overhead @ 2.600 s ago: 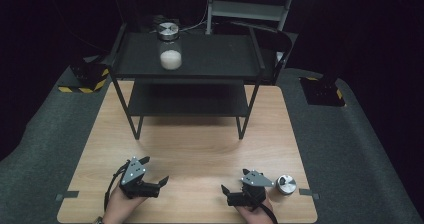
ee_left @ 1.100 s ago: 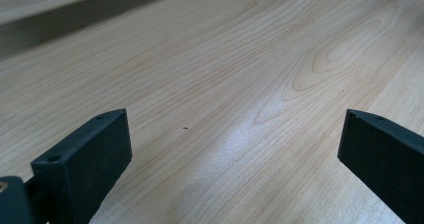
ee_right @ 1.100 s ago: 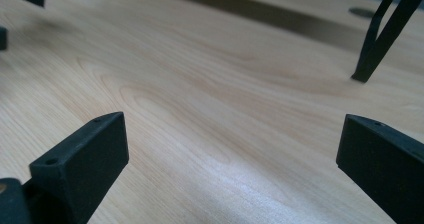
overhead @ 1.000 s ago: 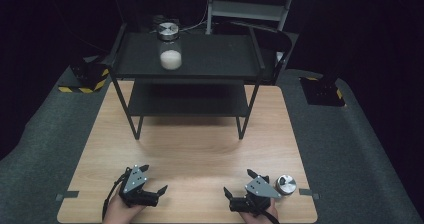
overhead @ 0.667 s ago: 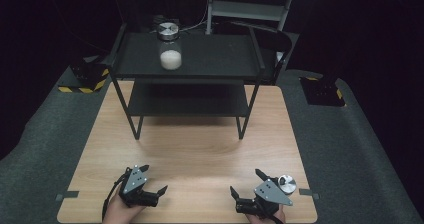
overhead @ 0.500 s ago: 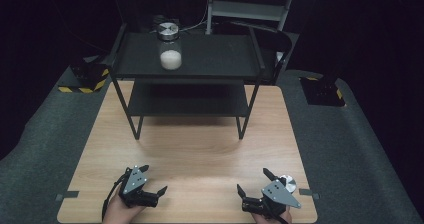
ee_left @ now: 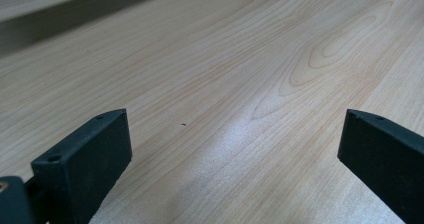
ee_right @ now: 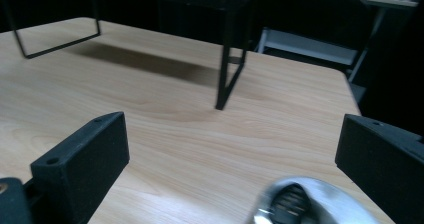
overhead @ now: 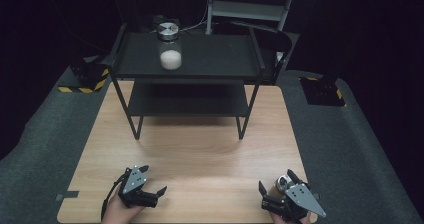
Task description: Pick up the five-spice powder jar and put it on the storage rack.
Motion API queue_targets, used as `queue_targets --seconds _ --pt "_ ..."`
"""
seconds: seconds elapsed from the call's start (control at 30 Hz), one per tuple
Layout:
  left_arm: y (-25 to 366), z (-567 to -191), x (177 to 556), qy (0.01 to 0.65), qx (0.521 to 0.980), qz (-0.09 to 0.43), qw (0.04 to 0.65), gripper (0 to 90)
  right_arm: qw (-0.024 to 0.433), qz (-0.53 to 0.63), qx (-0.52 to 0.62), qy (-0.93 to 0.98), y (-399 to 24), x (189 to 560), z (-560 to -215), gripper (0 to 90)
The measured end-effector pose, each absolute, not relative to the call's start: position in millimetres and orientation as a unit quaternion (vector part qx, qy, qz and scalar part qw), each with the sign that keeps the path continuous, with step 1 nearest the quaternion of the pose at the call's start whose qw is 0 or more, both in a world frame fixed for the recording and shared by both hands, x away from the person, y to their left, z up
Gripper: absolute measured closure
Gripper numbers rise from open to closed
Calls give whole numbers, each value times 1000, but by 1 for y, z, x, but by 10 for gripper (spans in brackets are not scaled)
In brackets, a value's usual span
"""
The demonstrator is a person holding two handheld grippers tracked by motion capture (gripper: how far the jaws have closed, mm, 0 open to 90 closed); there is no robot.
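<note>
A light wooden table (overhead: 200,154) is sitting on grey carpet (overhead: 360,149). A black two-level rack (overhead: 187,79) is standing at the table's far end, and beyond the rack a grey metal stand (overhead: 250,9) is fading into darkness.

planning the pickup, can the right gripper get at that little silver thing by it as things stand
Probably yes. The right gripper has its jaws wide apart, and the silver object lies on the wooden table low between them, with nothing in the way. Whether it is touching yet is unclear.

Wooden table (overhead: 200,164), black two-tier shelf (overhead: 210,59) on it, silver lid (overhead: 285,183)
</note>
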State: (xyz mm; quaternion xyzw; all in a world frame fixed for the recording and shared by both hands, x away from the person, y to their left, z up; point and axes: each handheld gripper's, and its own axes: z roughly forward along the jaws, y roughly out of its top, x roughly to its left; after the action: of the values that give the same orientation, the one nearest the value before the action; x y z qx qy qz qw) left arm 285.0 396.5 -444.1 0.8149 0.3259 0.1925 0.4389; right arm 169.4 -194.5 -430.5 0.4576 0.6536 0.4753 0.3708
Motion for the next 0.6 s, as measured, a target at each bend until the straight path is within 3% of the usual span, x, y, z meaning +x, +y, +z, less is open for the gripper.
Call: queue_targets --seconds 0.3,0.6 --pt "397 -444 287 328 815 189 439 10 362 470 489 640 -211 165 -441 24" --pt "397 -444 287 328 815 188 439 10 347 480 500 632 -226 166 -455 124"
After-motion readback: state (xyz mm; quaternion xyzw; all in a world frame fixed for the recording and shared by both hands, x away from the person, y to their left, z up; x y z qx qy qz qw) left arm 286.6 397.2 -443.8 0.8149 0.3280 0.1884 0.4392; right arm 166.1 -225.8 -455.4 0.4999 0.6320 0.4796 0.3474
